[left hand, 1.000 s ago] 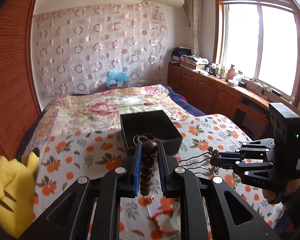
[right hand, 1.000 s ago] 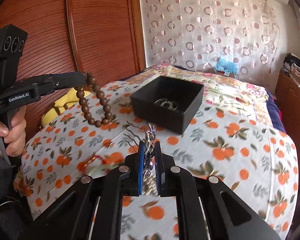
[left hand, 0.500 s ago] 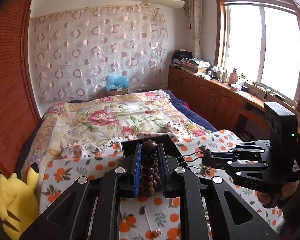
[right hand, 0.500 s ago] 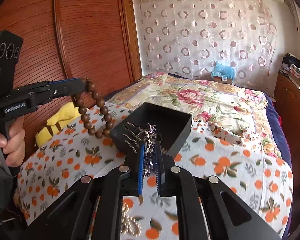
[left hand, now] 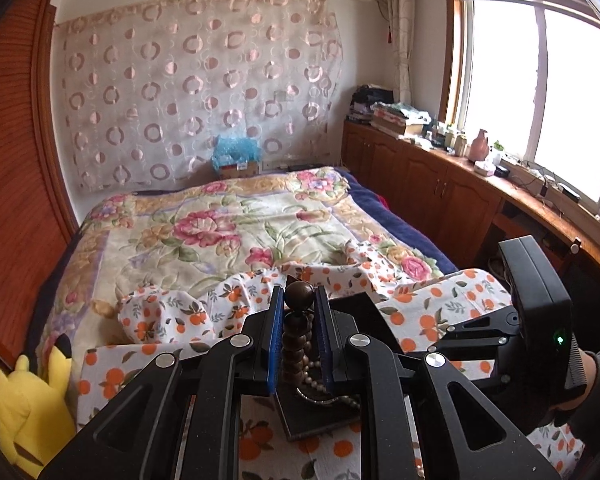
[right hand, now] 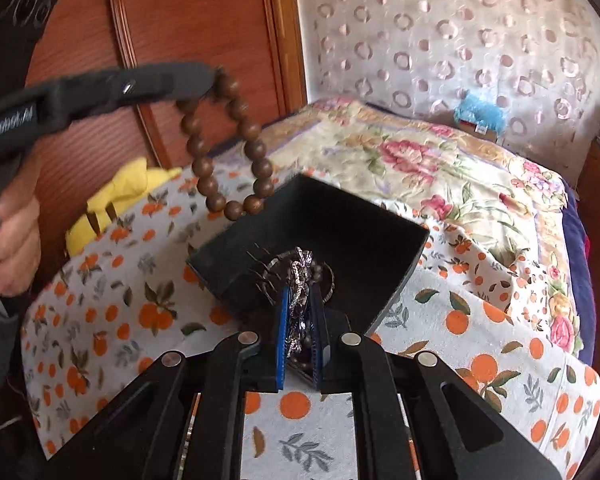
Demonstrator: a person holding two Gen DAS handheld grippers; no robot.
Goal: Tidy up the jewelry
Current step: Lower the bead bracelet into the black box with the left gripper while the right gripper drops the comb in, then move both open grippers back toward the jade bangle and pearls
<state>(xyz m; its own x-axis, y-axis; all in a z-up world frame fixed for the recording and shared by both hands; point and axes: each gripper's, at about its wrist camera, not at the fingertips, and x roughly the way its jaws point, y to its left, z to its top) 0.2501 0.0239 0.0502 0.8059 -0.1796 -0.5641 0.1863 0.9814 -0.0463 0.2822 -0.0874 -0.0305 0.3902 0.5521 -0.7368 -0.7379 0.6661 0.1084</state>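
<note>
My left gripper (left hand: pixel 298 300) is shut on a brown wooden bead bracelet (left hand: pixel 298 340), which hangs as a loop (right hand: pixel 228 152) above the near left corner of the black box (right hand: pixel 340 216). My right gripper (right hand: pixel 300 304) is shut on a silver hair comb (right hand: pixel 298 280) with dark prongs, held over the box's near edge. The black box sits on the orange-print cloth (right hand: pixel 460 340) and holds a pearl string and another bracelet (left hand: pixel 324 394). In the left wrist view the box (left hand: pixel 320 420) is mostly hidden beneath the fingers.
A yellow plush toy (left hand: pixel 24 396) lies at the bed's left edge by the wooden wardrobe (right hand: pixel 180 20). The floral quilt (left hand: pixel 228 224) covers the far bed. Wooden cabinets (left hand: pixel 420 184) run under the window at right.
Both grippers have moved forward over the black box, carrying the bead bracelet and the hair comb. The box now lies right under both fingertips.
</note>
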